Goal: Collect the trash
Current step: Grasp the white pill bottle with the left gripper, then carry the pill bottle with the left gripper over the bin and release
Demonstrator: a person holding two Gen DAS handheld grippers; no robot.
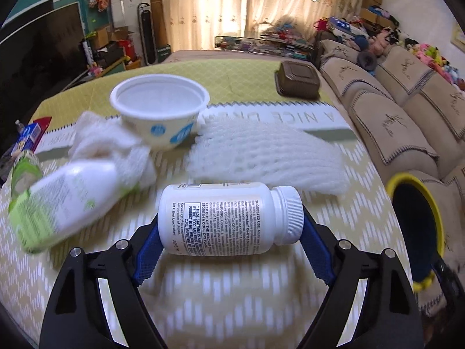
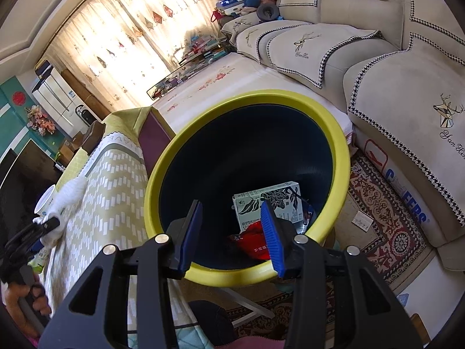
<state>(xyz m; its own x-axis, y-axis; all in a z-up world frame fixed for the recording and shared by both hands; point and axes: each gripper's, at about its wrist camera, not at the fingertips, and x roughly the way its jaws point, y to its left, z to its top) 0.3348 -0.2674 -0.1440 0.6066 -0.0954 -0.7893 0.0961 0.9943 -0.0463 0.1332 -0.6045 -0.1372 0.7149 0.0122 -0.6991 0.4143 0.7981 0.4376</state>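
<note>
A white pill bottle [image 1: 221, 218] with a ribbed cap lies sideways across my left gripper [image 1: 231, 232]. The blue pads press on its base and its cap, and it looks sharp while the table behind is blurred. My right gripper [image 2: 231, 205] reaches over the mouth of a dark trash bin with a yellow rim [image 2: 157, 174]. The near stretch of that rim sits between the pads, and the bin hangs tilted beside the table. Inside the bin lie a printed carton [image 2: 267, 200] and a red wrapper [image 2: 252, 241]. The bin [image 1: 407, 179] also shows at the right edge of the left wrist view.
On the yellow-patterned tablecloth [image 1: 232, 290] lie a white paper bowl [image 1: 159, 107], crumpled tissue [image 1: 107, 142], a white foam net [image 1: 261, 154], a green-and-white bottle [image 1: 58, 200] and a brown box [image 1: 298, 80] at the far edge. A beige sofa [image 1: 392, 116] runs along the right.
</note>
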